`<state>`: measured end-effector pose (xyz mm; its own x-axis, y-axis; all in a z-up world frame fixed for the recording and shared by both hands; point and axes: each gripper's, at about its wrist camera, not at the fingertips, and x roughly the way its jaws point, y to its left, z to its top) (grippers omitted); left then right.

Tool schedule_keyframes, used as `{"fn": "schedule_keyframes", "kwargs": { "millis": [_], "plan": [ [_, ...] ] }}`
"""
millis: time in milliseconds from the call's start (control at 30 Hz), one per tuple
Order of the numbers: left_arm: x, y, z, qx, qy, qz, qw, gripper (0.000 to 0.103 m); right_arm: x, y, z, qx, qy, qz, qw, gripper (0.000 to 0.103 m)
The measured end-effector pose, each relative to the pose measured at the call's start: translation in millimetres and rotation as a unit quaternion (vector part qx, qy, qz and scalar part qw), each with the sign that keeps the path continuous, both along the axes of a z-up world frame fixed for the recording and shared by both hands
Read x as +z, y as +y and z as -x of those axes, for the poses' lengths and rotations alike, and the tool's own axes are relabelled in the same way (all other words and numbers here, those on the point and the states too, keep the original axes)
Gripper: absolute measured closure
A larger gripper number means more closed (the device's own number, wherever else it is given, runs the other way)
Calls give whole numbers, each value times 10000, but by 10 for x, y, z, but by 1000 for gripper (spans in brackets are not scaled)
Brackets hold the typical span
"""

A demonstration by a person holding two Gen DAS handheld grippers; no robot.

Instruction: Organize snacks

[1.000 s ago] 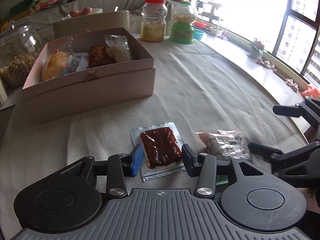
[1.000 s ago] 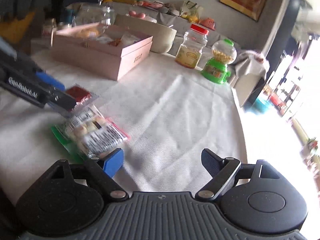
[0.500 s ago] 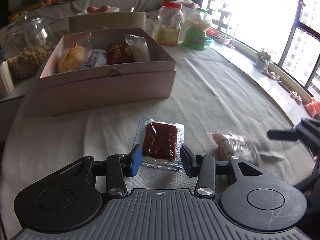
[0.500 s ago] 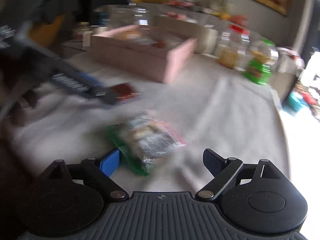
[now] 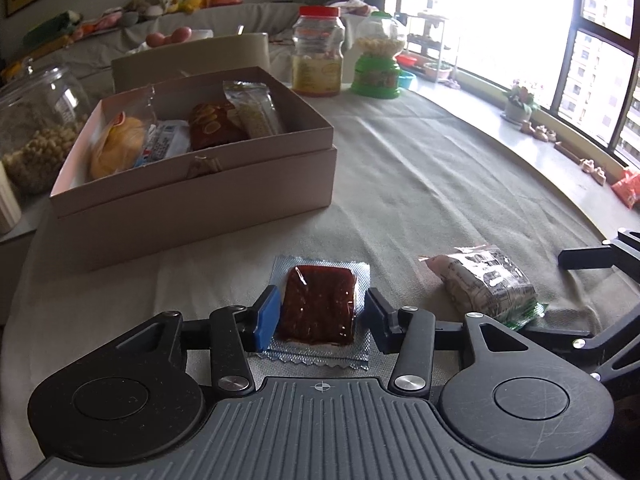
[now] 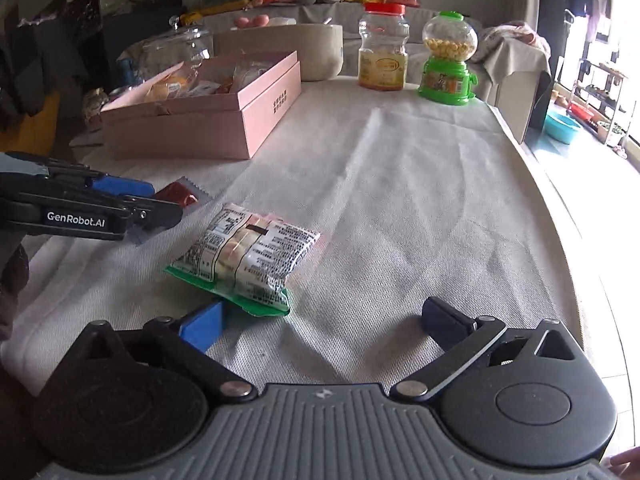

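Left wrist view: the left gripper [image 5: 319, 316] is spread just wider than a flat, square foil sachet [image 5: 319, 310] with crimped edges and a glossy dark-red slab under clear film. The sachet lies on the woven grey tablecloth [image 5: 420, 168], its near half between the blue pads, which stand just beside its dark slab; whether they touch the foil is unclear. To the right lies a plump printed snack pack [image 5: 486, 284] with a green sealed end. Behind stands an open pink cardboard box [image 5: 192, 200] holding several wrapped snacks. The right gripper is cut off at the frame edge.

Right wrist view: the right gripper [image 6: 320, 322] is spread wide. The crinkly snack pack [image 6: 248, 258] lies ahead and left of centre, its green end near the left pad. The left gripper partly hides the sachet [image 6: 178, 194].
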<state>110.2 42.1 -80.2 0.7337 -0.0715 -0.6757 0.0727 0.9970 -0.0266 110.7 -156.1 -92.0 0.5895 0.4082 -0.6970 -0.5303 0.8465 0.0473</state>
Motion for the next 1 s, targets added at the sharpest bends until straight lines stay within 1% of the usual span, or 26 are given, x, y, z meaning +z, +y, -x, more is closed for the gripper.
{"fn": "schedule_keyframes", "kwargs": {
  "millis": [100, 200, 333, 467, 667, 767, 800, 833, 900, 1000],
  "plan": [
    [-4, 22, 58, -86, -37, -17, 10000, 52, 34, -2, -41, 59, 218, 63, 9997, 0],
    [-12, 82, 116, -23, -124, 125, 9998, 59, 21, 14, -9, 55, 176, 134, 9997, 0],
    [-1, 163, 133, 25, -123, 377, 9992, 60, 7, 10, 33, 55, 49, 116, 9999, 0],
    [6, 176, 177, 37, -102, 374, 9992, 60, 53, 18, 56, -63, 16, 137, 9999, 1],
    [1, 162, 219, 96, -92, 343, 9993, 60, 283, 118, 97, -185, -263, -346, 9989, 1],
    [-2, 133, 227, 90, -99, 247, 9996, 60, 319, 228, -1, -245, -151, -464, 9985, 1],
    [-3, 131, 229, 90, -103, 234, 9996, 60, 308, 269, -46, -260, -58, -482, 9985, 2],
    [-5, 131, 232, 90, -105, 233, 9996, 60, 288, 310, -88, -253, 38, -487, 9985, 6],
    [-5, 128, 232, 89, -103, 234, 9996, 60, 225, 391, -159, -229, 224, -414, 9986, 11],
    [-6, 126, 236, 89, -110, 223, 9997, 59, 129, 431, -210, -273, 377, -335, 9984, 19]
  ]
}}
